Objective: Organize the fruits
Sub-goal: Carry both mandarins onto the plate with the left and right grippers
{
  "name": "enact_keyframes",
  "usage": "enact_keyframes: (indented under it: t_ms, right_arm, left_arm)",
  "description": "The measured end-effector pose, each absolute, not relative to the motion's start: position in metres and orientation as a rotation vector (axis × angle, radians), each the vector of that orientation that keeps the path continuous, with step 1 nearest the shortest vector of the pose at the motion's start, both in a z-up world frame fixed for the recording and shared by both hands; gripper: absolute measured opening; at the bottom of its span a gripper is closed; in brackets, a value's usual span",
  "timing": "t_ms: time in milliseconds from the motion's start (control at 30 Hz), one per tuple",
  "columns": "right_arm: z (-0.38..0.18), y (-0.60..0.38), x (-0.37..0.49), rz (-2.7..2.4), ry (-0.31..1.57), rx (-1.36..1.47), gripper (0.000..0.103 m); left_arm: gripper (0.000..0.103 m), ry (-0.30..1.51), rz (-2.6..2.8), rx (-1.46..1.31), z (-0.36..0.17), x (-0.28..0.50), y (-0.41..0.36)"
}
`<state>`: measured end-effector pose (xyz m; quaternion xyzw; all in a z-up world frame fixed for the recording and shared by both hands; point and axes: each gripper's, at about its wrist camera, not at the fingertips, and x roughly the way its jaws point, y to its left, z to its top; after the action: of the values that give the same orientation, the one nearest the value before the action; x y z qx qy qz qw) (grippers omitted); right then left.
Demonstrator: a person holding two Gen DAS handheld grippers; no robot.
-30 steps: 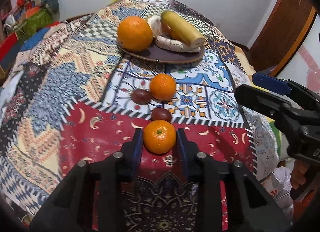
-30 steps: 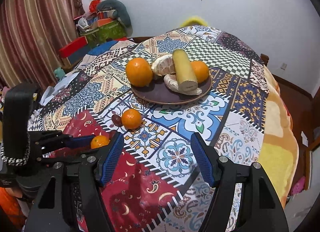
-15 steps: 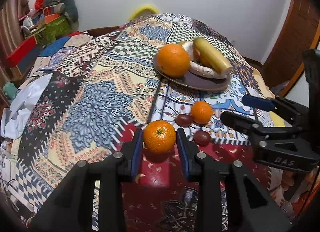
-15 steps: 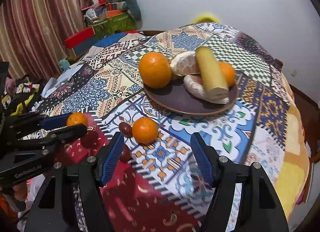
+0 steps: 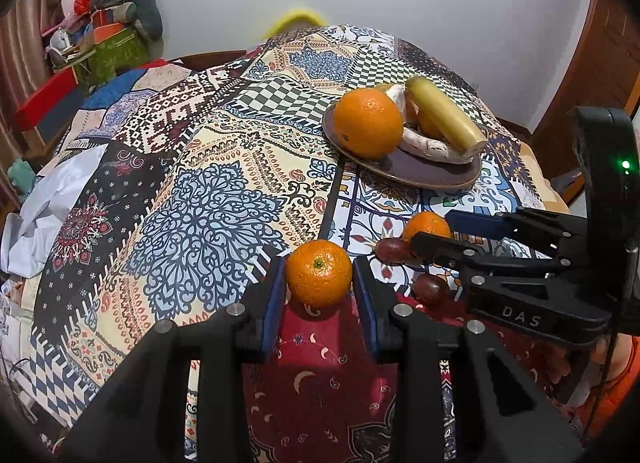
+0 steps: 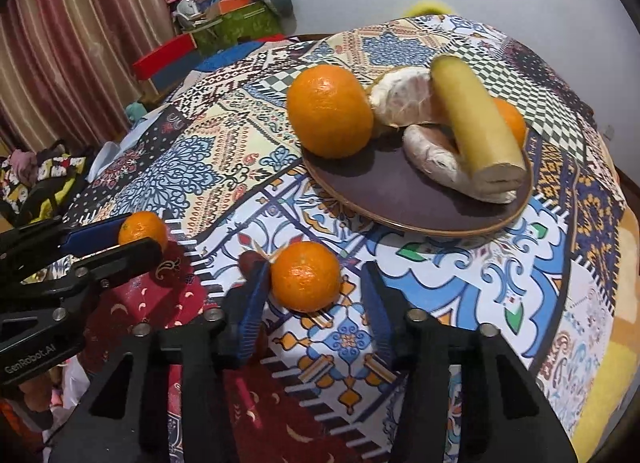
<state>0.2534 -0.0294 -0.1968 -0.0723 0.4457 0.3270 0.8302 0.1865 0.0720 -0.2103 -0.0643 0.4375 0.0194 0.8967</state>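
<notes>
My left gripper [image 5: 319, 287] is shut on a small tangerine [image 5: 319, 278] and holds it above the patterned cloth; it also shows in the right wrist view [image 6: 142, 228]. My right gripper [image 6: 312, 303] is open, its jaws either side of a second tangerine [image 6: 305, 276] that lies on the cloth, seen in the left wrist view [image 5: 426, 225] too. Two dark red fruits [image 5: 392, 250] lie beside it. A brown plate [image 6: 380, 199] holds a big orange [image 6: 330, 110], a peeled citrus [image 6: 404, 95], a banana [image 6: 474, 123] and a pale root [image 6: 440, 161].
A patchwork cloth [image 5: 208, 191] covers the rounded table, falling away at the edges. Boxes and a cushion [image 5: 116, 27] are piled at the back left by a striped curtain [image 6: 72, 43]. A wooden door [image 5: 592, 75] stands on the right.
My left gripper lifted its tangerine and swung left, away from the other fruits. My right gripper moved down and forward until its open jaws came around the second tangerine.
</notes>
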Motion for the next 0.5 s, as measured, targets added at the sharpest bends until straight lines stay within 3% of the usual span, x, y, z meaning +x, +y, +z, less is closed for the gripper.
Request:
enact_keyframes:
  t_ms: [500]
  right_arm:
    - [-0.17,-0.064,0.257,0.63,0.84,-0.116,0.033]
  left_arm:
    - [0.034,0.869,0.0,-0.115,-0.195,0.217,0.053]
